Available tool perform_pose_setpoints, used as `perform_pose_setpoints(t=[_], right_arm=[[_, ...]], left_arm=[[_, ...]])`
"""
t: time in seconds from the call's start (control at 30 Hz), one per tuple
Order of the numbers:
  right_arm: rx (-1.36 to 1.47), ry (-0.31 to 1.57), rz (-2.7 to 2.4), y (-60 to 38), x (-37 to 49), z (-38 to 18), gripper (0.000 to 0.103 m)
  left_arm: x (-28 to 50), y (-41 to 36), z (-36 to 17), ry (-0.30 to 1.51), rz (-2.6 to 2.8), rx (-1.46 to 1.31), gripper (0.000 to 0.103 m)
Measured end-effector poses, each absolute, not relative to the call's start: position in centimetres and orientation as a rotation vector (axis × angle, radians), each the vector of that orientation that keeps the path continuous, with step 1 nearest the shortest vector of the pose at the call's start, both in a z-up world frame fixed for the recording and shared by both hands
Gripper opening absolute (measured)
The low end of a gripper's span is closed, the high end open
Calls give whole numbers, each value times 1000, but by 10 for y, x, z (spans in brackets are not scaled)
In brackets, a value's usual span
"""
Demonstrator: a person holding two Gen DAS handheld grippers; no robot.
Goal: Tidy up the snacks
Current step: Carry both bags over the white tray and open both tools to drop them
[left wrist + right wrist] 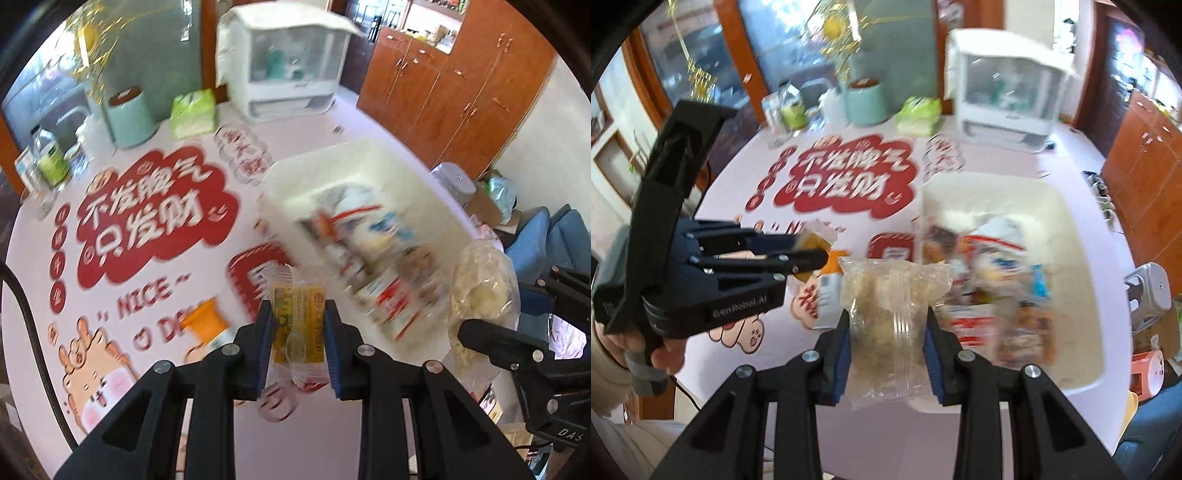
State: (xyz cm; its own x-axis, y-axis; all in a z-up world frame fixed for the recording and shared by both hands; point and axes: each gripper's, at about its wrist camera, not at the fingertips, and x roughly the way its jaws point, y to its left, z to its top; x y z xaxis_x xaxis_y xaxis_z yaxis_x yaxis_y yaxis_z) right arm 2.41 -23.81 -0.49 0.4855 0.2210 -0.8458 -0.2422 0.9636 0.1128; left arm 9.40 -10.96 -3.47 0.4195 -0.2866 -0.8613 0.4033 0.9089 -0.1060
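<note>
My left gripper (298, 325) is shut on a small yellow snack packet (297, 325) with clear crimped ends, held above the table. My right gripper (888, 334) is shut on a clear bag of pale puffed snack (890, 317); the same clear bag (480, 288) shows at the right of the left wrist view. The left gripper (809, 251) appears at the left of the right wrist view, held by a hand, with the yellow packet (816, 240) at its tips. A white bin (351, 166) holding several snack packs sits on the table; in the right wrist view the bin (1027, 192) lies ahead and to the right.
An orange-and-white pack (205, 321) lies on the printed tablecloth (155, 214). At the far edge stand a mint canister (127, 114), a green tissue pack (194, 112), bottles (48, 155) and a white appliance (288, 62). Wooden cabinets (454, 92) and a blue chair (546, 236) lie beyond the table.
</note>
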Motion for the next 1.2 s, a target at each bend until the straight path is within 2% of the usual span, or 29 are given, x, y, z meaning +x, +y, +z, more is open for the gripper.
perform_pose_setpoints(t=[0.3,0.6,0.9,0.93,1.0,1.03,1.07,1.2], right_arm=[[-5,960,154,-324,35,15,35],[6,964,99,-364,67,2,35],[-12,1049,89,-368,96,-35,35],[-16,1059,86,-368,97,-38,36],[-21,1087,77,-367,102,-46,36],[-20,1098,73,-367,104,-49,37],[-14,1109,72,-367,105,-53,37],[-3,1116,78,-366,103,-57,45]], left_arm=[[113,-183,-14,972,-414,105,24],[140,-216,-45,1033,-351,81,24],[148,-221,-76,1093,-290,105,26],[147,-221,-78,1093,-276,114,32],[146,-220,-81,1092,-253,133,55],[145,-220,-81,1090,-244,141,74],[143,-219,-81,1081,-230,149,82],[139,-218,-81,1077,-214,167,82]])
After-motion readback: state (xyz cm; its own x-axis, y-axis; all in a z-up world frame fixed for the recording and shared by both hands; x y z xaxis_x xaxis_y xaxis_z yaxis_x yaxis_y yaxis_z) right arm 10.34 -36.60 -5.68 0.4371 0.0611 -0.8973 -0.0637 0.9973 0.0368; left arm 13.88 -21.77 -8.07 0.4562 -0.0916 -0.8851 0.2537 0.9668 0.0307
